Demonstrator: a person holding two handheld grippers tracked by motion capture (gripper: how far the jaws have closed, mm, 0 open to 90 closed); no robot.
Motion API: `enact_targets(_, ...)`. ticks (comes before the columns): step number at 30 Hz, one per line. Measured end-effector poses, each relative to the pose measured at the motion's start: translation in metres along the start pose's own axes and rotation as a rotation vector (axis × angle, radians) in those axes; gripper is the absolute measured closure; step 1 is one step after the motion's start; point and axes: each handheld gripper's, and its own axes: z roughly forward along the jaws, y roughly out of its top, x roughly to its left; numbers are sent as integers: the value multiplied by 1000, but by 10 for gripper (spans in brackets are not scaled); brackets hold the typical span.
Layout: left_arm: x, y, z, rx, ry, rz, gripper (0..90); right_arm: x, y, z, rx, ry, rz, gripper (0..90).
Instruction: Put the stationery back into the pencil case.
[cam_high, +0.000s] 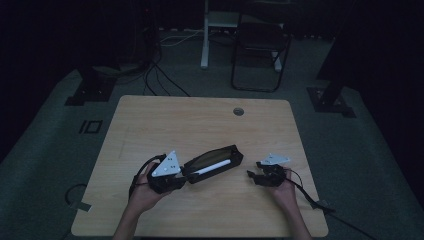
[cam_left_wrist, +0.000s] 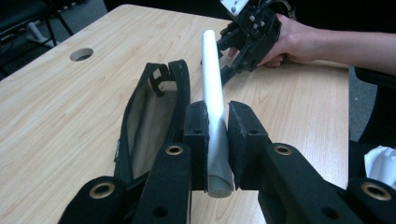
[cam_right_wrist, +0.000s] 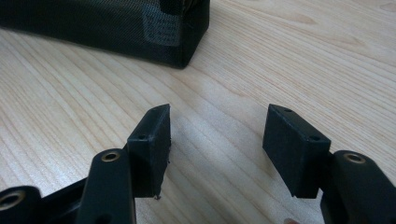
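White cylinder (cam_left_wrist: 212, 88): a long, slim, pen-like rod clamped near its grey end between the fingers (cam_left_wrist: 198, 133) of the left gripper (cam_left_wrist: 217, 135). In the left gripper view the rod runs straight out from the pads, its free end pointing toward the far side of the desk (cam_left_wrist: 60, 116). In the high view the same rod (cam_high: 212, 167) lies along the open mouth of the black pouch (cam_high: 214, 163), and whether it rests inside the pouch or just over the opening cannot be told.

Black pouch: an elongated fabric case, unzipped, with a pale lining visible (cam_left_wrist: 149, 126). It lies on the desk near the front middle, angled, its near end next to the left gripper (cam_high: 167, 174). A corner of the pouch (cam_right_wrist: 140, 28) also appears in the right gripper view, ahead of that gripper's fingers and apart from them.

Right gripper (cam_right_wrist: 215, 140): fingers (cam_right_wrist: 152, 140) stand apart with bare desk surface between them; nothing is gripped. In the high view this gripper (cam_high: 256, 177) sits on or just above the desk to the right of the pouch, close to its far end but not touching it. The person's right hand (cam_left_wrist: 294, 39) holds it from behind.

Desk: light wood grain, with a round cable hole (cam_high: 238, 111) near the far edge.
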Motion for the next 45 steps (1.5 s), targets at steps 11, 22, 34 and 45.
enact_targets(11, 4, 6, -5, -17, 16, 5, 789, 0, 0, 0, 0, 0, 0, 416)
enact_targets(22, 8, 13, -7, -33, 32, 10, 789, 0, 0, 0, 0, 0, 0, 414)
enact_targets(34, 13, 16, -8, -48, 42, 8, 789, 0, 0, 0, 0, -1, -1, 413)
enact_targets(45, 19, 19, -8, -54, 45, 5, 789, 0, 0, 0, 0, 0, -2, 412)
